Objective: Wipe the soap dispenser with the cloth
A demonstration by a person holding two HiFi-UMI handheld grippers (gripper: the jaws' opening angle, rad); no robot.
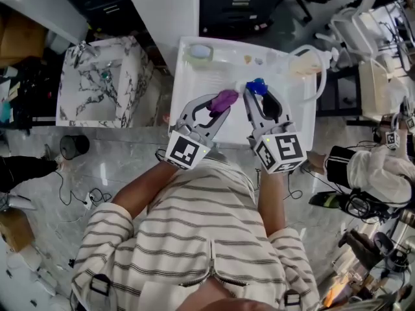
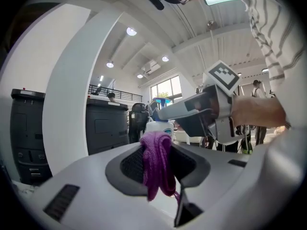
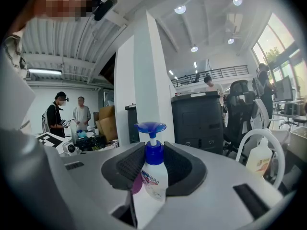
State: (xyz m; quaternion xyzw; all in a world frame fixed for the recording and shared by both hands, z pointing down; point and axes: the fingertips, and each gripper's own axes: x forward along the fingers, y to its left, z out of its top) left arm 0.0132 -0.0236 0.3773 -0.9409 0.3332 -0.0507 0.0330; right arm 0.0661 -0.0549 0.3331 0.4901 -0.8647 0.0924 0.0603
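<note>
The soap dispenser point(image 1: 255, 87) is a white bottle with a blue pump head, held upright over the white basin point(image 1: 188, 89). My right gripper point(image 1: 257, 93) is shut on its body; in the right gripper view the dispenser point(image 3: 152, 174) stands between the dark pads of that gripper point(image 3: 153, 169). A purple cloth point(image 1: 225, 98) hangs bunched from my left gripper point(image 1: 222, 106), which is shut on it. In the left gripper view the cloth point(image 2: 157, 164) droops between the pads of my left gripper point(image 2: 157, 161), right in front of the dispenser point(image 2: 159, 127). Cloth and bottle look close or touching.
A marble-patterned counter point(image 1: 97, 83) stands left of the basin. At the basin's far edge lie a soap bar point(image 1: 200, 52) and a second pale bottle point(image 1: 305, 63) inside a white hose loop point(image 3: 261, 143). Two people point(image 3: 60, 114) stand far off to the left.
</note>
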